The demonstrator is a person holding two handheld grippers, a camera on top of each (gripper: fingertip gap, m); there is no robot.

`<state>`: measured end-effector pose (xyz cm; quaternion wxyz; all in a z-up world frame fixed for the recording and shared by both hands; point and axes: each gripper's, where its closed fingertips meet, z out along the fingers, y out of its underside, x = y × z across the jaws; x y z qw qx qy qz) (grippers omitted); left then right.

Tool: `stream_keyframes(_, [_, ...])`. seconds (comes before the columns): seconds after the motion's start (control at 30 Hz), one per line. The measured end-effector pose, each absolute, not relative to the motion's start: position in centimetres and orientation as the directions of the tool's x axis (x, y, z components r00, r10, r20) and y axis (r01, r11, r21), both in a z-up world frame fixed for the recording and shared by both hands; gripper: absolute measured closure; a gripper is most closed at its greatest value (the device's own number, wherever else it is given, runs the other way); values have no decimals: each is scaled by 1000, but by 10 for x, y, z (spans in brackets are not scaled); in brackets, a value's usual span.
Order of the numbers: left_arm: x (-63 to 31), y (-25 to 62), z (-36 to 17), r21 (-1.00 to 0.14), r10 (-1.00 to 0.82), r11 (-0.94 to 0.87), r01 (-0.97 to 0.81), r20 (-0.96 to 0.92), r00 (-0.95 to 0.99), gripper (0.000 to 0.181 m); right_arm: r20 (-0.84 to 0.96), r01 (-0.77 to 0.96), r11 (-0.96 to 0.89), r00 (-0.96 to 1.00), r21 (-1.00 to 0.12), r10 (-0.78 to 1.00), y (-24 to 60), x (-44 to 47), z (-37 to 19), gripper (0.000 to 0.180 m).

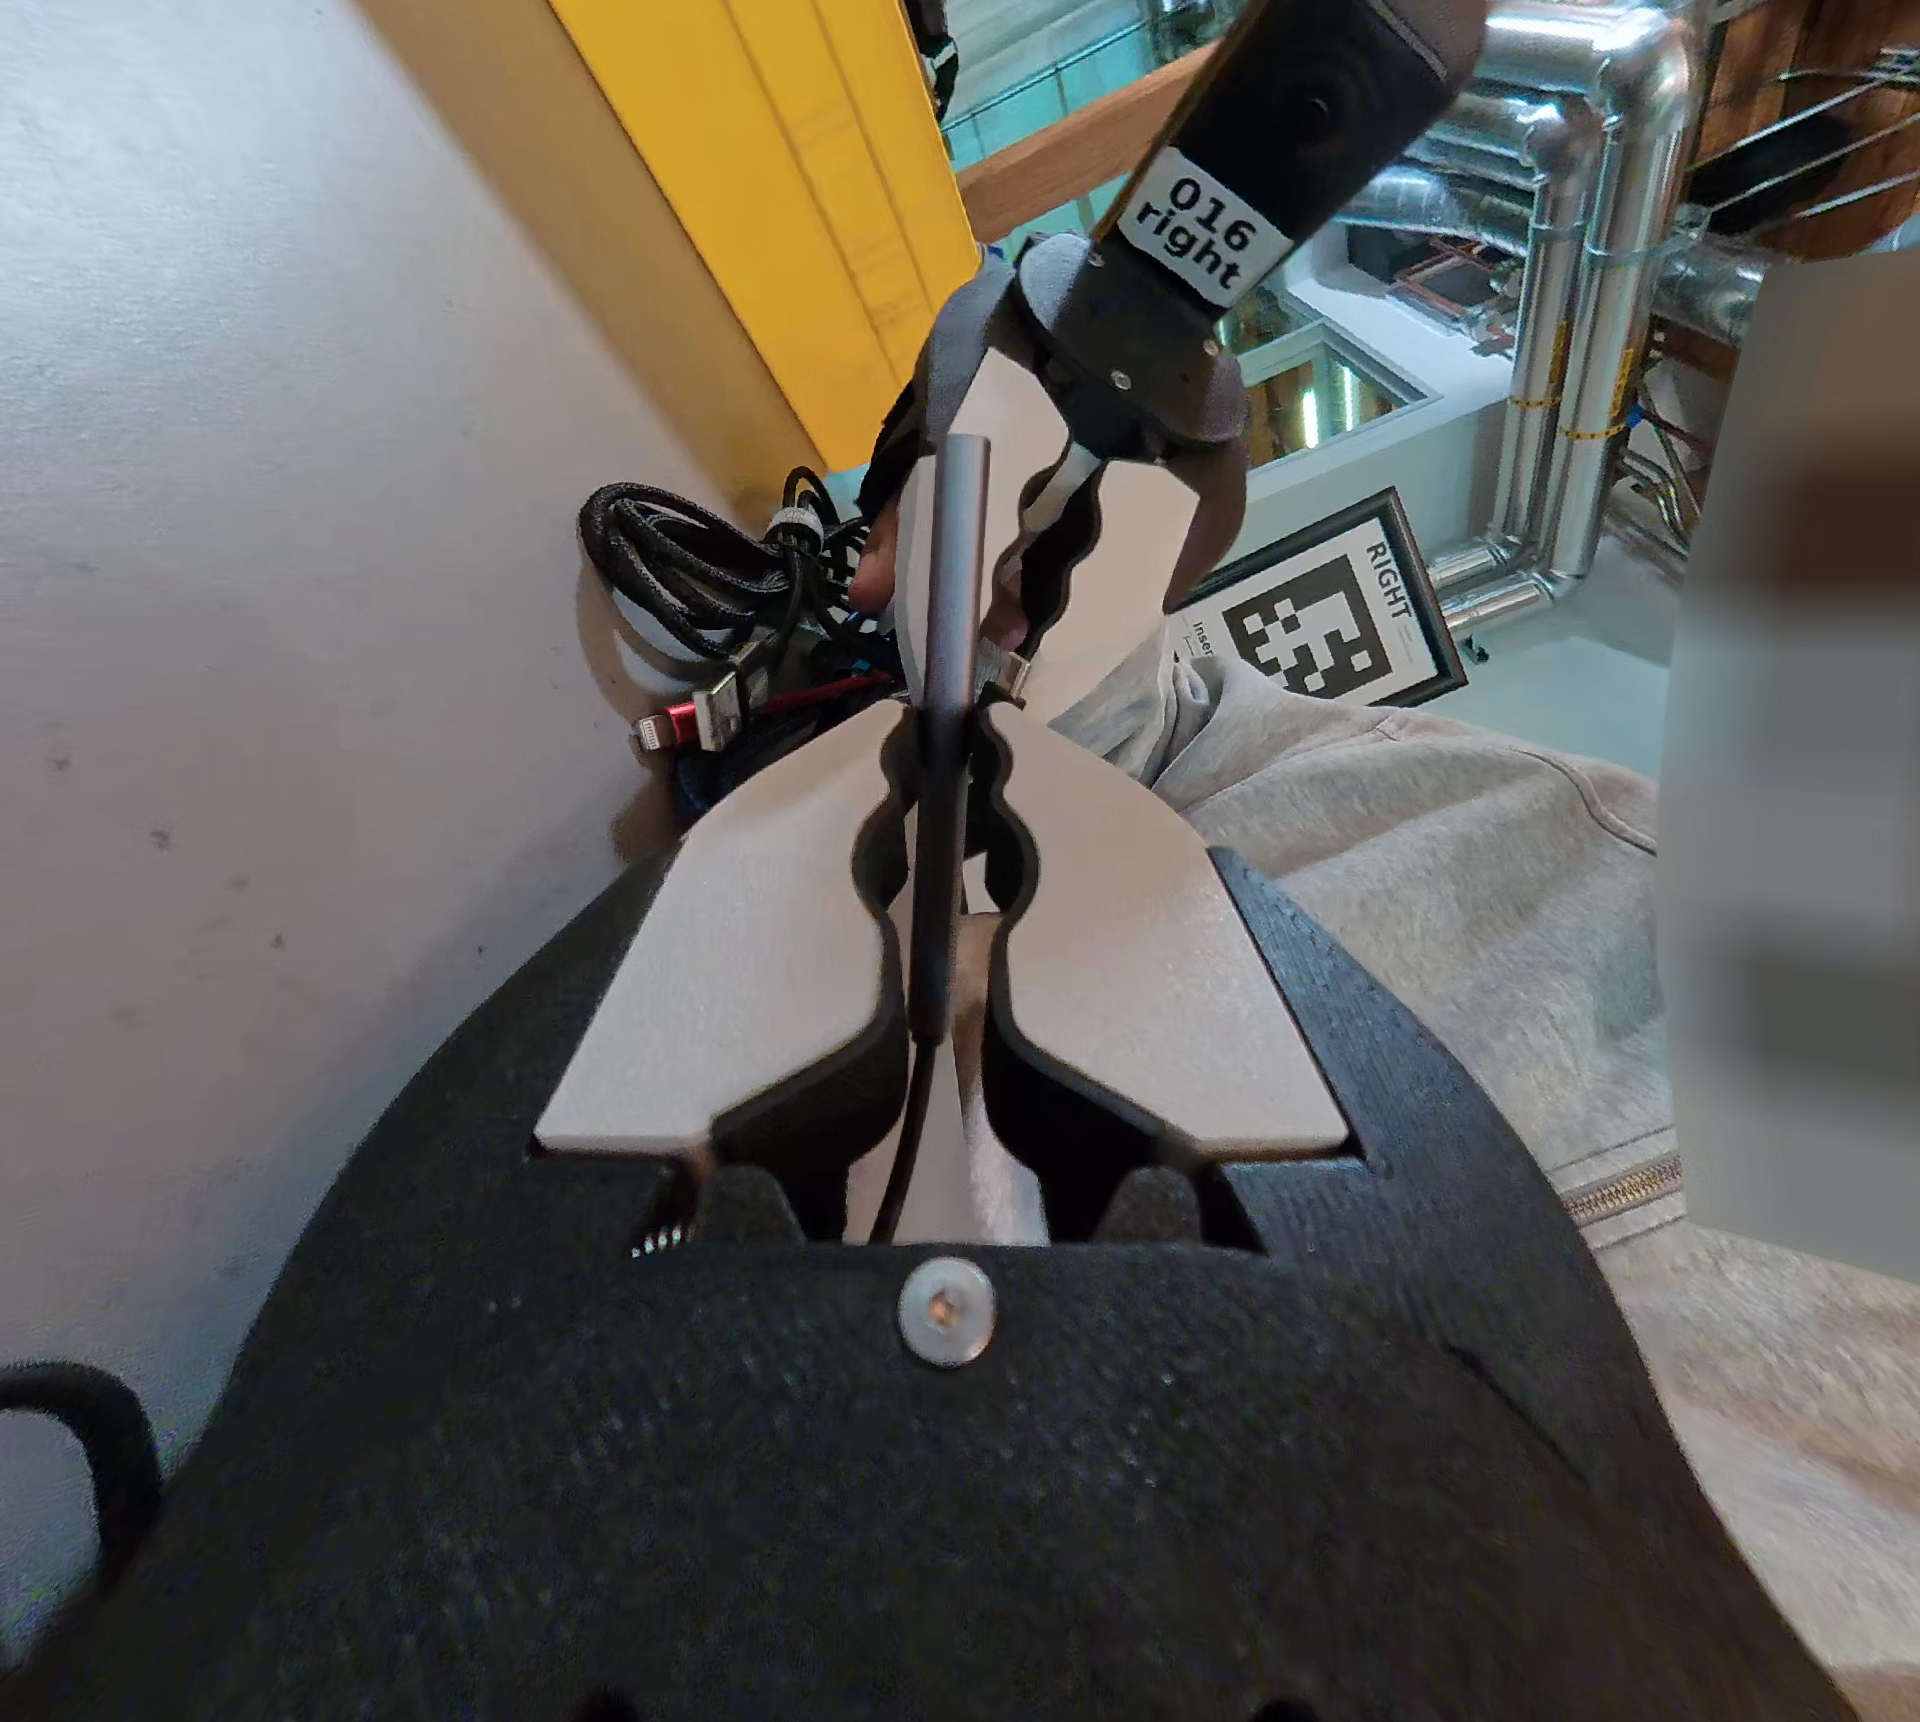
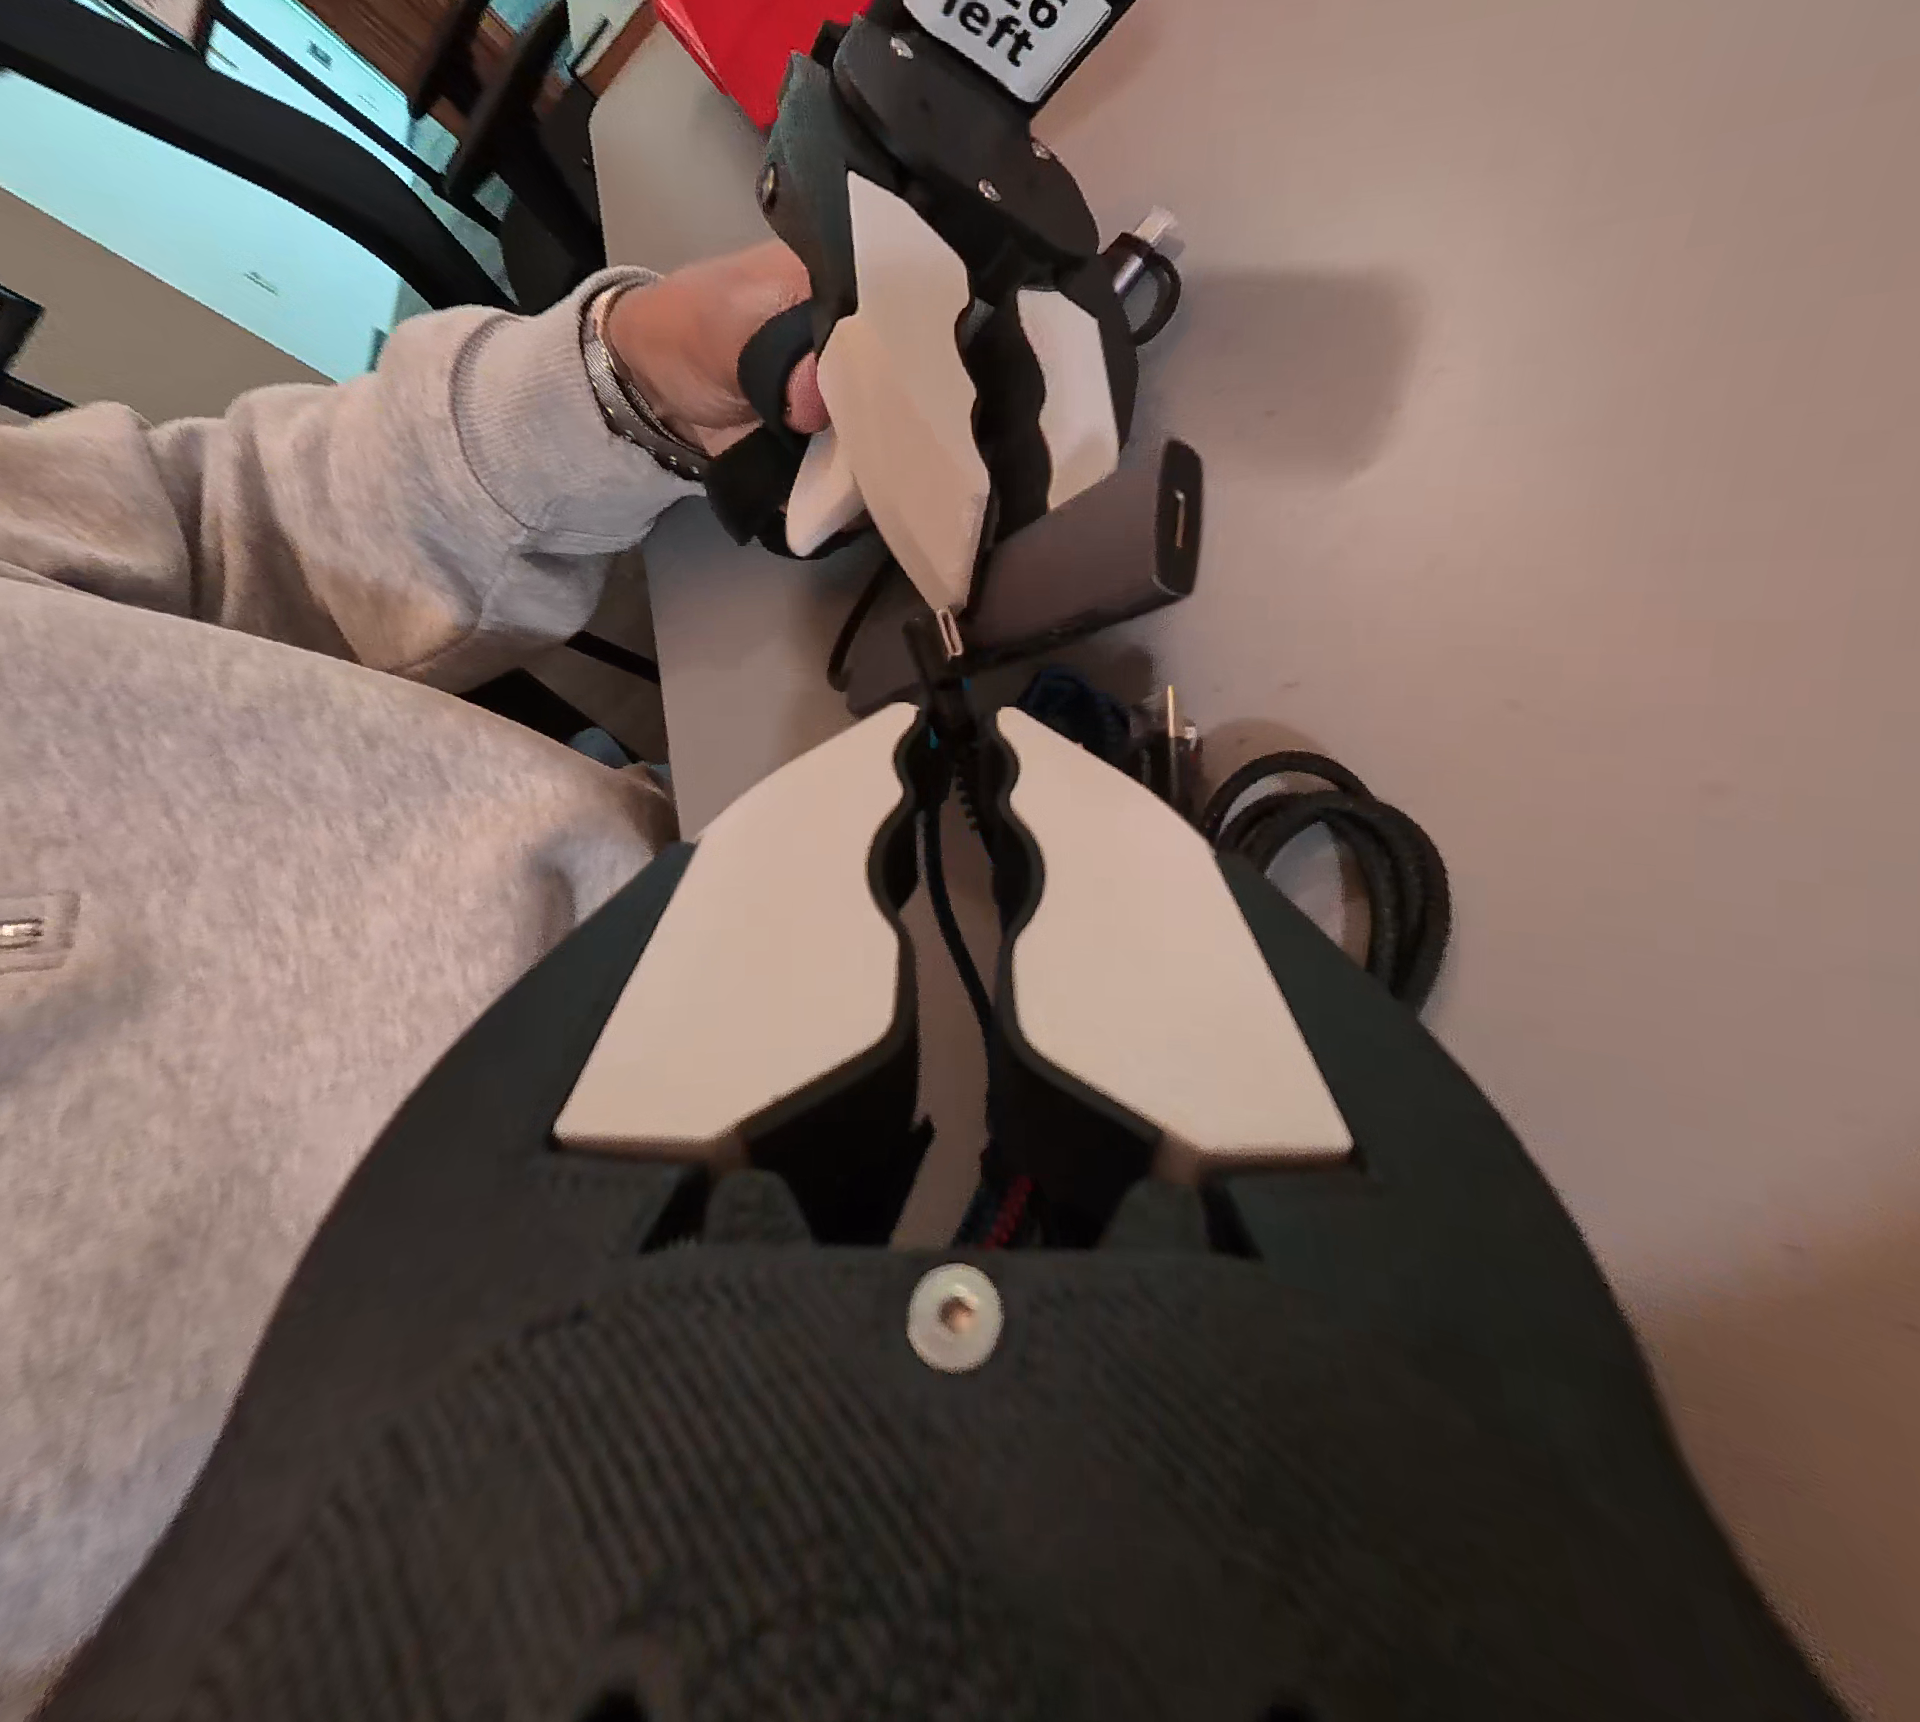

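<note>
The far side of the slim grey metal adapter block (image 1: 951,592) is hidden in the left wrist view, which sees it edge-on; the right wrist view shows its flat face (image 2: 1081,560) and a small port on its end, though the left gripper's pale fingers cover its middle. Whether the plug tip touches the block is hard to make out. A mosaic patch cuts off the right edge of the left wrist view.

On the pale tabletop (image 1: 260,633) lie a coiled black braided cable (image 1: 675,566) and a red-sleeved cable with a silver plug (image 1: 707,716), just beside the grippers. A yellow panel (image 1: 727,114) stands behind them, and a framed black-and-white marker card (image 1: 1320,602) leans beyond the table. A grey sweatshirt sleeve (image 2: 343,488) fills the near side.

The left gripper (image 1: 948,737) is clenched on the adapter block, held on edge above the table. The right gripper (image 2: 951,732) is clamped on a thin dark cable with a small silver plug (image 2: 948,633), the plug poking out beyond its tips, close against the block's long side.
</note>
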<state>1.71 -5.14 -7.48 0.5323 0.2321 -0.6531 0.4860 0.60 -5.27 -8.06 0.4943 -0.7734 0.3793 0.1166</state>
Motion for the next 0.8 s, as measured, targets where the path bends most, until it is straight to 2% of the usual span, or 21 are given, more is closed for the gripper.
stream_keyframes(0.23, [8, -51, -72, -408, 248, 456, -791, 912, -328, 149, -582, -723, -214, 667, -657, -466, -52, 6, -82, 171])
stream_keyframes(0.4, [4, -54, -79, -426, 200, 479, -767, 904, -377, 161, -557, -708, -244, 684, -663, -471, -53, 4, -82, 172])
stream_keyframes(0.53, [9, -56, -81, -402, 171, 463, -790, 915, -366, 162, -511, -684, -239, 693, -690, -508, -56, 10, -82, 170])
stream_keyframes(0.63, [14, -57, -81, -385, 152, 436, -814, 923, -355, 163, -411, -645, -223, 677, -731, -610, -65, 24, -84, 147])
stream_keyframes(0.73, [23, -57, -81, -361, 132, 388, -848, 933, -336, 163, -295, -567, -200, 659, -799, -692, -76, 33, -70, 148])
stream_keyframes(0.8, [31, -55, -80, -339, 125, 344, -876, 941, -315, 163, -287, -549, -181, 657, -816, -697, -78, 28, -60, 162])
